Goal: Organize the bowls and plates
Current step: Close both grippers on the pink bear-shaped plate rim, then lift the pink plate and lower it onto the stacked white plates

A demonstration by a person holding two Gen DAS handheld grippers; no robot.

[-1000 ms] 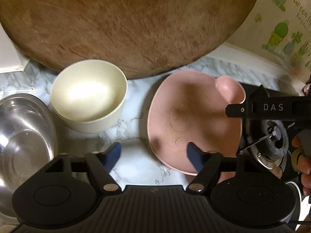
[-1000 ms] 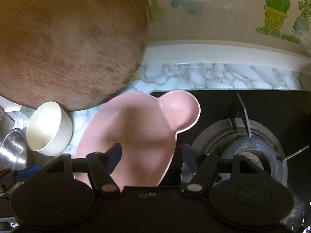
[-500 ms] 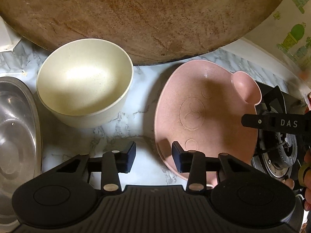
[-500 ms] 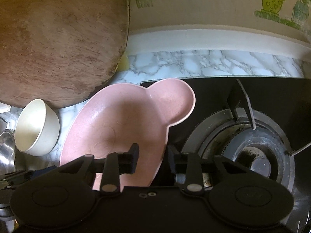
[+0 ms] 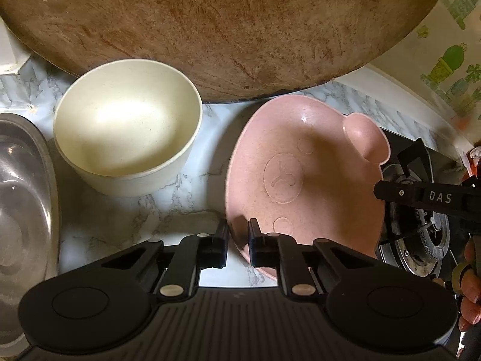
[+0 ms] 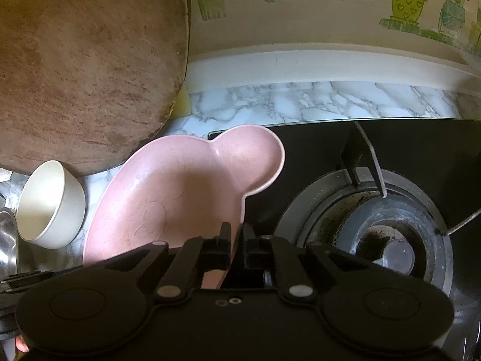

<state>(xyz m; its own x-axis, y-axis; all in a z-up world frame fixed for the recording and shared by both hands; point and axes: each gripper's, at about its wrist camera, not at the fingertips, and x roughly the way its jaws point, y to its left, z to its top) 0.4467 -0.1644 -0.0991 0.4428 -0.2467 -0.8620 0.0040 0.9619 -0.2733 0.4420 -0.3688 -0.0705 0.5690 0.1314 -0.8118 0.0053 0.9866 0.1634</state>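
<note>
Both grippers clamped tight: the left gripper (image 5: pixel 237 240) and the right gripper (image 6: pixel 237 242) each pinch a plate (image 5: pixel 300 180) rim between near-closed fingers.

Both grippers pinch the plate rim

Left gripper (image 5: pixel 238 234) and right gripper (image 6: pixel 236 237) have narrowed from wide open onto the pink bear-shaped plate (image 5: pixel 303 177), at its 8 and 4 o'clock edges.

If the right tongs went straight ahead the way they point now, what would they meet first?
The right tongs are already closed on the near rim of the pink plate, so that rim is first. Beyond it, the line seems to run over the black stove top toward the marble ledge; depth is unclear.
</note>
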